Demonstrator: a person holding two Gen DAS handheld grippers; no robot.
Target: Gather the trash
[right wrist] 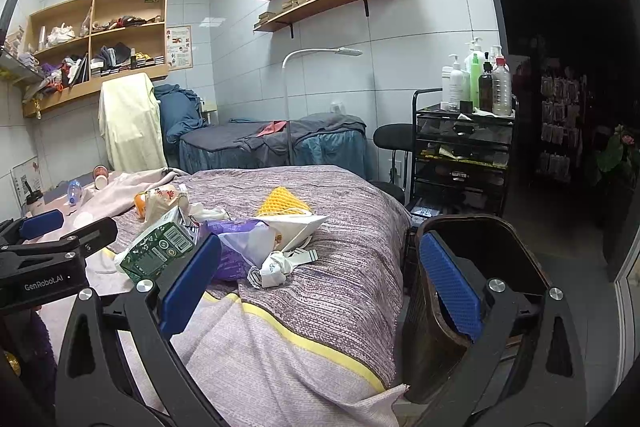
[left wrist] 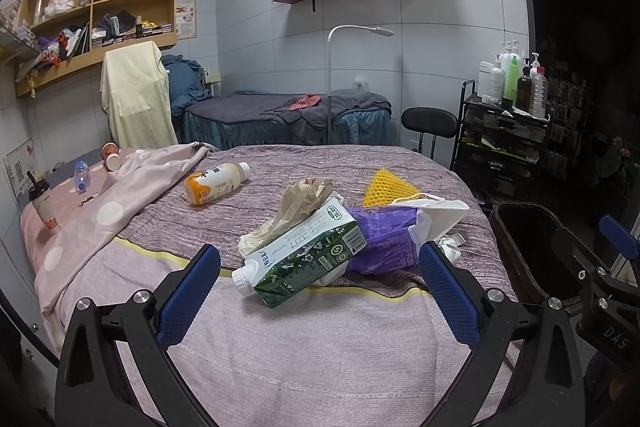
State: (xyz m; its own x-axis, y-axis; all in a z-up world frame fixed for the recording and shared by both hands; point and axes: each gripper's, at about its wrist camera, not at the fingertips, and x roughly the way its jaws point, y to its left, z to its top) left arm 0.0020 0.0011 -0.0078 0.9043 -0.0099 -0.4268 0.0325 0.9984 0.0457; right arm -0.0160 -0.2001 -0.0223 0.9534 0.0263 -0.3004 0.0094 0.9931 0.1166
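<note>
Trash lies heaped on the bed, so the left gripper, spread wide and empty like the right gripper, should close across the carton body, then carry it to the bin.

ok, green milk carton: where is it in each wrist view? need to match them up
Left wrist: green milk carton lies low centre on the bed, between the open blue fingers of the left gripper, white cap toward the camera.
Right wrist: the carton sits left of centre, partly hidden behind the left finger of the right gripper.
Shared landmark: yellow foam net on the bed, beyond the carton in both.
</note>
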